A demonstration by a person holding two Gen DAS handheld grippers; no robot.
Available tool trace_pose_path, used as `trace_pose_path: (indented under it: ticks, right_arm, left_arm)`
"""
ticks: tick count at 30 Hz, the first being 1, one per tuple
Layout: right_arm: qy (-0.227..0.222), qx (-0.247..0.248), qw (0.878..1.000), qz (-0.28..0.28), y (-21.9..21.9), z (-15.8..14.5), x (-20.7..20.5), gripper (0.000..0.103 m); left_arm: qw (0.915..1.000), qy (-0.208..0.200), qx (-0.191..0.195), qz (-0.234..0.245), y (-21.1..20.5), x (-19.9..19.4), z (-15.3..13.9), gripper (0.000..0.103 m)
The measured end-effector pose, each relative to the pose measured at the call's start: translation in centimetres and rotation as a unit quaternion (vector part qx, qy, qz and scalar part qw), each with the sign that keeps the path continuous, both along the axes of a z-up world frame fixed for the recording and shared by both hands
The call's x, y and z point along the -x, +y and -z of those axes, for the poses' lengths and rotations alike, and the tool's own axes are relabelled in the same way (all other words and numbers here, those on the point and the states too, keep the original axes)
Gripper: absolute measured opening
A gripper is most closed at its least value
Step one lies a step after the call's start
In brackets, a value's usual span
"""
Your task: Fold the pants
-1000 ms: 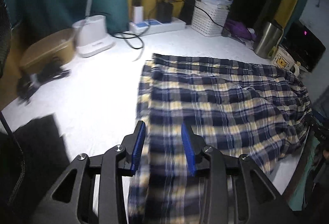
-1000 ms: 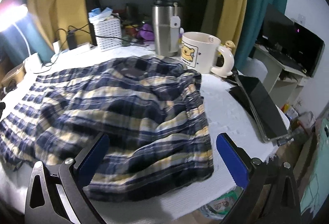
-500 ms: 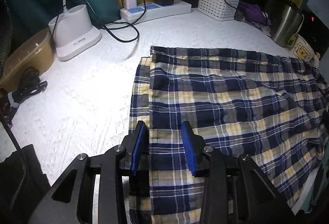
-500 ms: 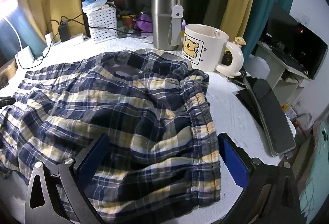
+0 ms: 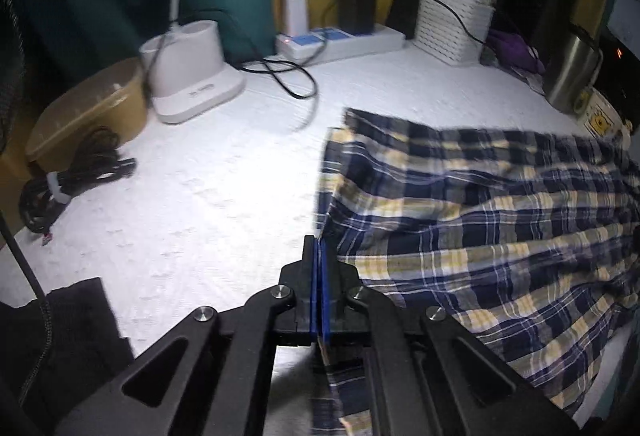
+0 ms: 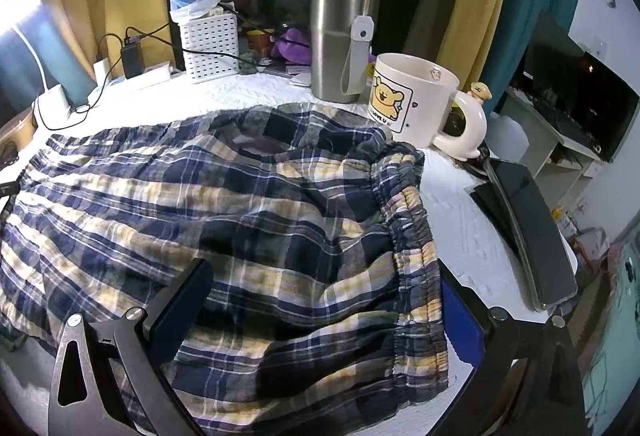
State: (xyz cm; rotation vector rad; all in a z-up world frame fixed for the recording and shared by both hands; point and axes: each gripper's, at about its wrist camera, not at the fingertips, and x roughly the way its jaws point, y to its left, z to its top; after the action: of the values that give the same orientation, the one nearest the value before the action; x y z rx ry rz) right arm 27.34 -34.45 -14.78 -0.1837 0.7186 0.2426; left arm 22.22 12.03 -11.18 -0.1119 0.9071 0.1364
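Blue, white and yellow plaid pants (image 5: pixel 480 220) lie spread on the white table (image 5: pixel 208 204). My left gripper (image 5: pixel 319 256) is shut on the pants' near hem edge; cloth hangs below the blue pads. In the right wrist view the pants (image 6: pixel 224 220) fill the middle, elastic waistband (image 6: pixel 416 248) at the right. My right gripper (image 6: pixel 324 300) is wide open, straddling the near waistband corner, left pad on the cloth, right pad just outside the band.
A cartoon mug (image 6: pixel 416 108), steel tumbler (image 6: pixel 340 40), white basket (image 6: pixel 210 46) and a dark phone (image 6: pixel 524 224) stand near the waistband. A lamp base (image 5: pixel 192 76), power strip (image 5: pixel 340 40), tan box (image 5: pixel 88 112) and coiled cable (image 5: pixel 72 180) sit at the far left.
My left gripper closed on the hem edge and lifted it; the view shifted left. My right gripper moved down and forward over the waistband corner, still open.
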Motion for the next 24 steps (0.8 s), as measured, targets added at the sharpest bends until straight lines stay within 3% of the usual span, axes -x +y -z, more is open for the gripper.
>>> trace_pose_path:
  ticks: [4, 9, 12, 13, 14, 19, 24]
  right_arm:
    - [0.004, 0.003, 1.000, -0.004, 0.6, 0.2, -0.3, 0.103]
    - [0.003, 0.004, 1.000, -0.003, 1.0, 0.0, -0.6, 0.103]
    - [-0.003, 0.004, 1.000, -0.001, 0.9, -0.6, -1.1, 0.103]
    - [-0.006, 0.003, 1.000, 0.000, 0.9, -0.9, -1.3, 0.103]
    - [-0.010, 0.004, 1.000, 0.001, 0.8, -1.2, -1.5, 0.103]
    - [-0.023, 0.007, 1.000, 0.006, 0.8, -2.3, -2.8, 0.103]
    - [-0.019, 0.015, 1.000, 0.013, 0.8, -2.2, -5.0, 0.103]
  left_arm:
    - [0.9996, 0.021, 0.019, 0.004, 0.6, -0.4, 1.2, 0.001]
    - [0.9979, 0.028, 0.059, 0.006, 1.4, -0.6, -0.2, 0.003]
    - [0.9981, 0.017, 0.058, 0.015, 1.5, -0.7, -1.4, 0.022]
    - [0.9982, 0.011, 0.055, 0.020, 1.6, -0.9, -1.7, 0.037]
    - [0.9982, 0.006, 0.053, 0.026, 1.6, -1.4, -2.0, 0.046]
    - [0.9973, -0.003, 0.034, 0.066, 1.0, -4.1, -2.5, 0.046]
    - [0.9960, 0.004, 0.033, 0.082, 0.9, -8.0, -1.1, 0.046]
